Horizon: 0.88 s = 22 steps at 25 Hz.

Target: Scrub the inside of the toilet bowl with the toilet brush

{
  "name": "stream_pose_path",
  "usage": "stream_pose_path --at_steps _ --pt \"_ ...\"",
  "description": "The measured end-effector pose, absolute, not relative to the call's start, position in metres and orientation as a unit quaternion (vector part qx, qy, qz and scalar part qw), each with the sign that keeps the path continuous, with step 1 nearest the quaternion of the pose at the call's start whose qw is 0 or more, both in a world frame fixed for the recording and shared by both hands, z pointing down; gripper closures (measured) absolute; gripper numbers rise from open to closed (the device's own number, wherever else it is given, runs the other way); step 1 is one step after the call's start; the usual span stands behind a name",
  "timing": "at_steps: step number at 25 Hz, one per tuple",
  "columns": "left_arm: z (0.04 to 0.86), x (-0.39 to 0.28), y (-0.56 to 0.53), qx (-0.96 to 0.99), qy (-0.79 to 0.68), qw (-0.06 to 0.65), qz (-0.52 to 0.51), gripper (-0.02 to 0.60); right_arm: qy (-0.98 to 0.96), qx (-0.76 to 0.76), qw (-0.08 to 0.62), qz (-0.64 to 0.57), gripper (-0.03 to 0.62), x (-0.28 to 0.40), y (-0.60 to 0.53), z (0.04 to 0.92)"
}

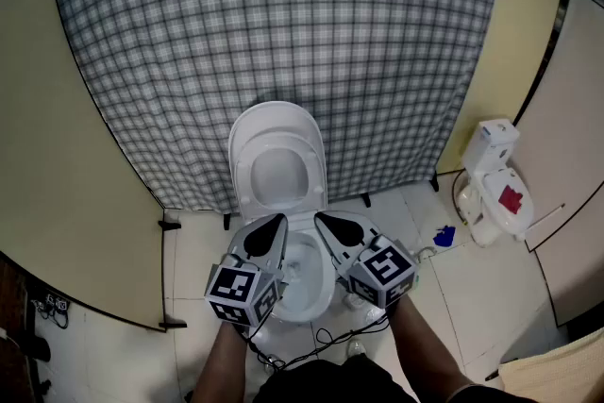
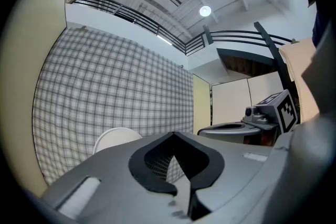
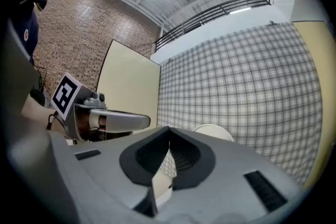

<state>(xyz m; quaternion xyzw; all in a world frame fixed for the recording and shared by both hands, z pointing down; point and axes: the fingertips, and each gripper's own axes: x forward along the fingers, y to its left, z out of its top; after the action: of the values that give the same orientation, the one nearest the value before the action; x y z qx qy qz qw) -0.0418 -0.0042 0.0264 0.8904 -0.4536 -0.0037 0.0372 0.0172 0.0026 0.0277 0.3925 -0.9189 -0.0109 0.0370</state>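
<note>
- Hovering side by side low in the head view, the left tongs (image 1: 280, 222) and the right tongs (image 1: 321, 219) point up the frame. Both are above the white ceramic toilet bowl (image 1: 302, 277), which lies at lower centre, partly covered by them.
- In its own view, the left tongs (image 2: 173, 135) have their jaws together at the tips, with nothing between them.
- The right tongs (image 3: 169, 129) are likewise closed and empty.
- A white oval toilet lid (image 1: 276, 123) stands raised behind the bowl, in front of a grey-and-white checked cloth backdrop (image 1: 283, 24) that fills the upper frame.
- A small white toilet-shaped fixture with a red patch (image 1: 495, 193) stands at right on the pale tiled floor (image 1: 472, 297).
- A small blue object (image 1: 444, 236) lies just left of that fixture.
</note>
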Motion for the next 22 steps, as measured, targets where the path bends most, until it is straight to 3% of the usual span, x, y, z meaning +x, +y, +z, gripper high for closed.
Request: stream_pose_path --at_steps 11,22 --pt "0.057 -0.030 -0.009 0.891 -0.450 0.060 0.021 0.572 -0.908 0.414 0.066 0.025 0.580 0.041 -0.007 0.062" --pt "0.144 -0.017 0.005 0.884 -0.450 0.111 0.068 0.571 -0.879 0.453 0.124 0.080 0.580 0.082 0.008 0.161"
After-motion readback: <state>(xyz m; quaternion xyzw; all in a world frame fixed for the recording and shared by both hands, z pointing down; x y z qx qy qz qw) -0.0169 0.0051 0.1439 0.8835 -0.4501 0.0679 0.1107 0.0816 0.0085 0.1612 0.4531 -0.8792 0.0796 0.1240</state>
